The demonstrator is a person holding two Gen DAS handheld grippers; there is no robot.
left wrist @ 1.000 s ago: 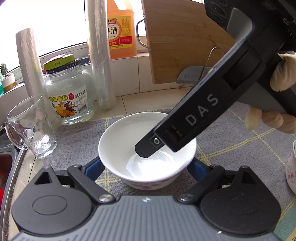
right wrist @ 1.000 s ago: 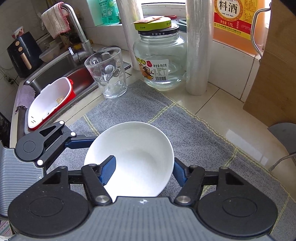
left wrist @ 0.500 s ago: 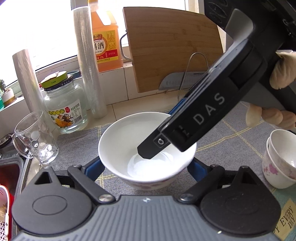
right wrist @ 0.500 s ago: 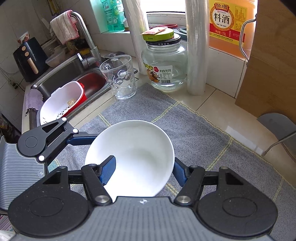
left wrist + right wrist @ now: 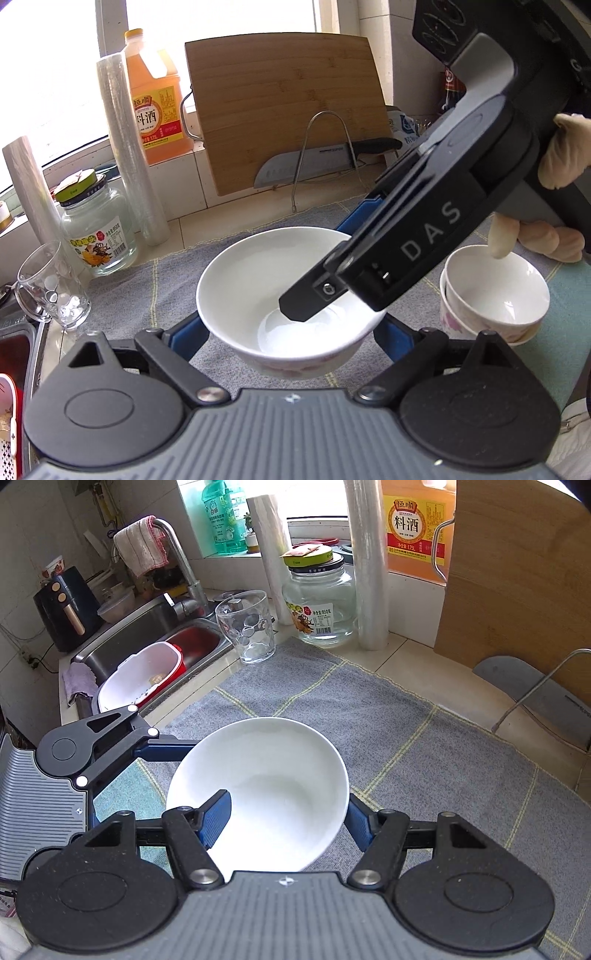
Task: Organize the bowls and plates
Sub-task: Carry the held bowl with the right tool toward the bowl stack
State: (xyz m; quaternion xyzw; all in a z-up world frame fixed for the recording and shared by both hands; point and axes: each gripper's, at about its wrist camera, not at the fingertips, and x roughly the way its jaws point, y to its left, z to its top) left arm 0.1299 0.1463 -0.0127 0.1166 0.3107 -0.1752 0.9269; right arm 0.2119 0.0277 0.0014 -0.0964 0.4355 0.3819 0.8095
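A white bowl [image 5: 258, 295] is held between both grippers above the grey mat [image 5: 122, 288]. My left gripper [image 5: 291, 332] has its blue fingers on the bowl's two outer sides. My right gripper [image 5: 288, 816] is shut on the bowl [image 5: 273, 782], one finger inside the rim and one outside; its black finger [image 5: 310, 299] shows inside the bowl in the left wrist view. Two stacked white floral bowls [image 5: 495, 295] stand on the mat to the right.
A glass cup [image 5: 51, 291], a glass jar [image 5: 96, 229], two film rolls, an orange bottle [image 5: 155, 103], a bamboo cutting board [image 5: 288, 110] and a knife [image 5: 325, 158] in a wire rack line the back. The sink [image 5: 147, 642] with a red-and-white strainer lies left.
Both grippers have carried the bowl to the right and away from the back wall. The stacked floral bowls have come fully into the left wrist view.
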